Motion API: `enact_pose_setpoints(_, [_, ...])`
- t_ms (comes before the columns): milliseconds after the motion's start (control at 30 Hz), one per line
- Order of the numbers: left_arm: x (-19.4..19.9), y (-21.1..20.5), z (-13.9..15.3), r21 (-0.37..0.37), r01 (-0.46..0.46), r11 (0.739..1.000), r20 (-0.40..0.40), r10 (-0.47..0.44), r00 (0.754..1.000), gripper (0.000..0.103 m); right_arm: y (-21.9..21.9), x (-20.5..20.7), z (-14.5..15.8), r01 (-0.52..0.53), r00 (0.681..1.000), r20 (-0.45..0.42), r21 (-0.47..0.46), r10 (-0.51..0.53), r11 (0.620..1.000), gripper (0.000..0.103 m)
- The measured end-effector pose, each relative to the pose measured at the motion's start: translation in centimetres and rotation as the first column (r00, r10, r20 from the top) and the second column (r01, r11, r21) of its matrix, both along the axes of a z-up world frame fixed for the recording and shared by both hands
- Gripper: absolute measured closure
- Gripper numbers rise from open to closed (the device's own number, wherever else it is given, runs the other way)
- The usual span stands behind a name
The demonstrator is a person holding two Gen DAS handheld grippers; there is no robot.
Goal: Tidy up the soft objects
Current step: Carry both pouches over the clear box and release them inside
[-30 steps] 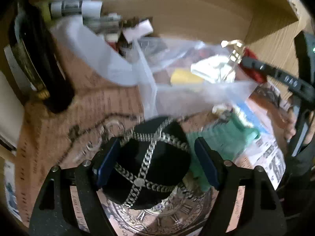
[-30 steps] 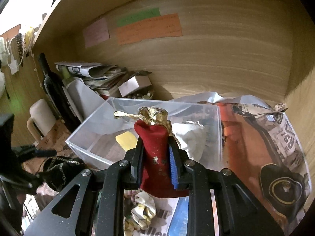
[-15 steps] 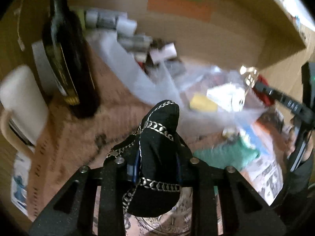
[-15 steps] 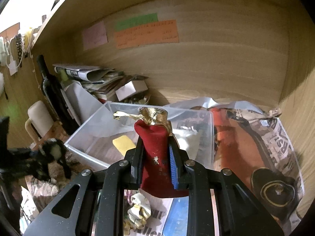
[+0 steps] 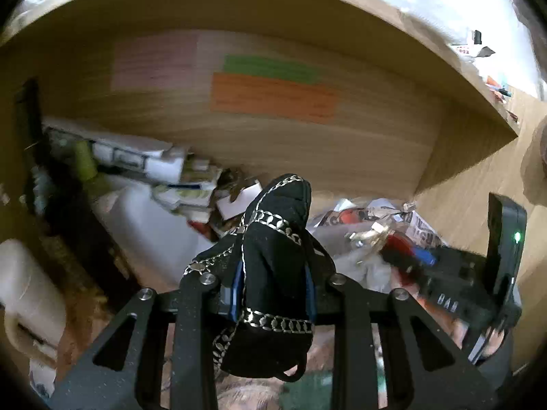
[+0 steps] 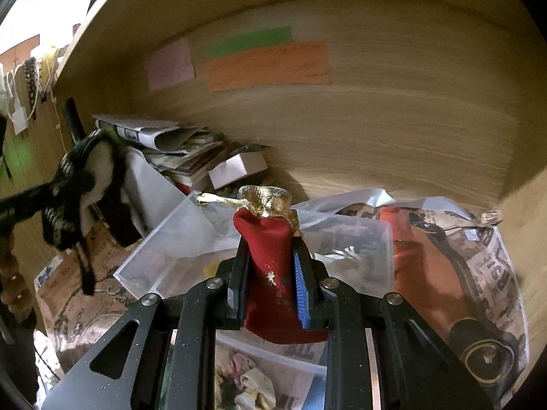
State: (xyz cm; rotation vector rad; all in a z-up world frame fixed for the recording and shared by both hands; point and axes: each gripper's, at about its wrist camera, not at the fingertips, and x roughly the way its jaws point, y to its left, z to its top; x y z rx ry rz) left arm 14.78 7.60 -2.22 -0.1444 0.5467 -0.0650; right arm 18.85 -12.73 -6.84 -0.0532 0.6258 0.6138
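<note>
My left gripper [image 5: 273, 290] is shut on a black fabric pouch with silver chain trim [image 5: 273, 249] and holds it up in the air; the pouch also shows blurred at the left of the right wrist view [image 6: 78, 184]. My right gripper [image 6: 271, 287] is shut on a red velvet pouch with a gold top [image 6: 270, 239], held above the near edge of a clear plastic bin [image 6: 177, 256]. The bin holds a yellow item and white pieces. The right gripper shows blurred in the left wrist view [image 5: 403, 259].
A dark wine bottle [image 6: 73, 119] stands at the left. Stacked papers and a small white box [image 6: 236, 167] lie at the back against the wooden wall. Newspaper [image 6: 478, 273] covers the shelf floor. A floral fabric piece [image 6: 246, 382] lies under my right gripper.
My left gripper closed on the black pouch and lifted it off the shelf floor, tilting upward. My right gripper stays shut on the red pouch, nearly still.
</note>
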Motion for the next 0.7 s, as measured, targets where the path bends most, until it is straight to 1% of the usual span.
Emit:
enact_pose_setpoints(100, [1.8, -0.8, -0.5, 0.011, 0.005, 1.000, -0.012, -0.005, 1.000, 0.075, 0.9, 0.9, -0.9, -0.008, 1.000, -0.030, -0.020, 0.007, 1.000, 0.081])
enact_pose_setpoints(233, [4.4, -1.7, -2.3, 0.017, 0.026, 1.000, -0.067, -0.025, 0.997, 0.075, 1.7, 2.1, -2.7, -0.017, 0.996, -0.087, -0.044, 0.014, 0.999, 0.081])
enact_pose_setpoints(433, [7.2, -2.8, -5.5, 0.080, 0.032, 0.996, -0.152, -0.019, 0.988, 0.075, 2.2, 3.1, -4.7, -0.013, 0.990, -0.141, -0.085, 0.001, 0.996, 0.081])
enact_pose_setpoints(533, [7.7, -3.4, -6.6, 0.104, 0.050, 0.993, -0.180, -0.031, 0.983, 0.075, 2.3, 3.2, -5.1, -0.022, 0.988, -0.153, -0.101, 0.006, 0.995, 0.081])
enact_pose_setpoints(567, [7.7, -3.5, -6.7, 0.116, 0.053, 0.992, -0.182, -0.032, 0.983, 0.075, 2.5, 3.2, -5.2, -0.023, 0.988, -0.155, -0.107, 0.006, 0.994, 0.079])
enact_pose_setpoints(600, [7.6, -3.8, -6.8, 0.138, 0.057, 0.989, -0.179, -0.031, 0.983, 0.072, 2.6, 3.2, -5.2, -0.026, 0.988, -0.157, -0.114, 0.008, 0.993, 0.077])
enact_pose_setpoints(633, [7.4, -4.3, -6.8, 0.148, 0.063, 0.987, -0.178, -0.035, 0.983, 0.071, 2.6, 3.1, -5.2, -0.028, 0.988, -0.157, -0.120, 0.009, 0.992, 0.073])
enact_pose_setpoints(667, [7.3, -4.4, -6.8, 0.151, 0.069, 0.986, -0.178, -0.042, 0.983, 0.065, 2.6, 3.0, -5.2, -0.030, 0.987, -0.157, -0.124, 0.010, 0.992, 0.066])
enact_pose_setpoints(700, [7.0, -4.5, -6.8, 0.145, 0.078, 0.986, -0.181, -0.051, 0.982, 0.059, 2.6, 2.9, -5.1, -0.028, 0.988, -0.152, -0.127, 0.009, 0.991, 0.062])
